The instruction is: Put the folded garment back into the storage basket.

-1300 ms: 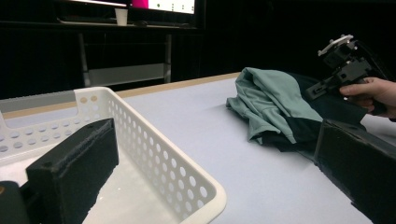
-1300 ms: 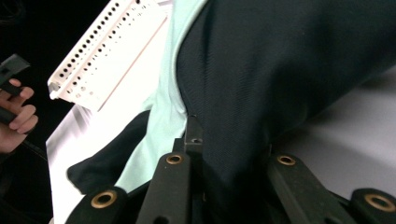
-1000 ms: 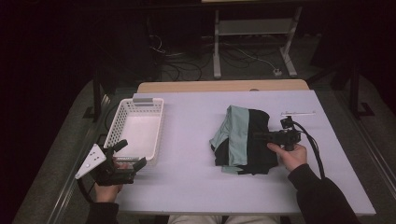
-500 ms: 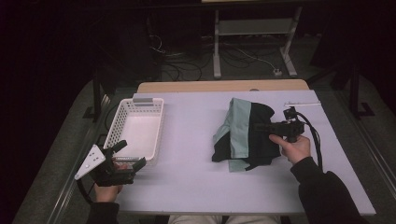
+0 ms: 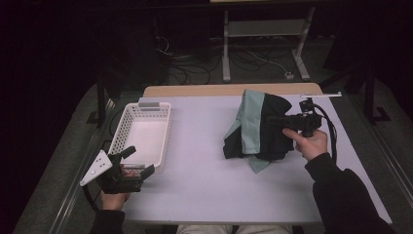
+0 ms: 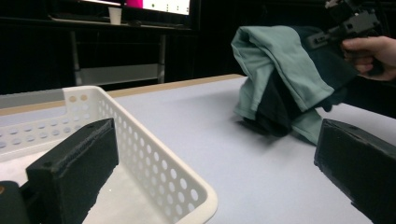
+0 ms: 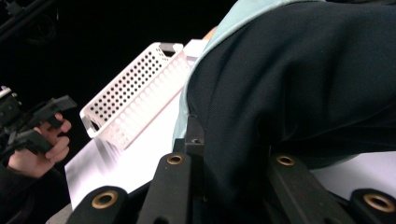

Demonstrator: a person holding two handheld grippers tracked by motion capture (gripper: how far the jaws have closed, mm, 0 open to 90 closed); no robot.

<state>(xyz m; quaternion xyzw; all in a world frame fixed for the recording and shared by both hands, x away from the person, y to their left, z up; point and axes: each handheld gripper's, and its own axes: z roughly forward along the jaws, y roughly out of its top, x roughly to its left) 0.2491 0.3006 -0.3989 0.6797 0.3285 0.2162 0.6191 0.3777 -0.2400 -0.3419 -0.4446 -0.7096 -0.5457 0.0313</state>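
- Basket [image 5: 141,134] first, at your far left: its long axis runs away from you, and its near end sits just beside your left gripper [image 5: 134,168]. That gripper rests low at the table's near-left edge with its jaws spread wide and nothing between them; in the left gripper view the near corner of the basket [image 6: 187,186] lies between the two jaw pads.
- Bare table [image 5: 199,161] lies between the basket and the cloth, so the two are well apart.
- Garment [image 5: 255,126], dark with a pale green panel, sits right of centre, partly lifted into a peak, its lower folds touching the table.
- Your right gripper [image 5: 272,121] points leftward into the garment's upper right side. The jaws seem clamped on the dark fabric [image 7: 289,93], though the tips are buried in cloth, so the exact bite is hard to judge.
- From that grip, the basket [image 7: 140,93] lies to the left across the table; the right hand is the one holding the cloth, the left is nearer the basket.
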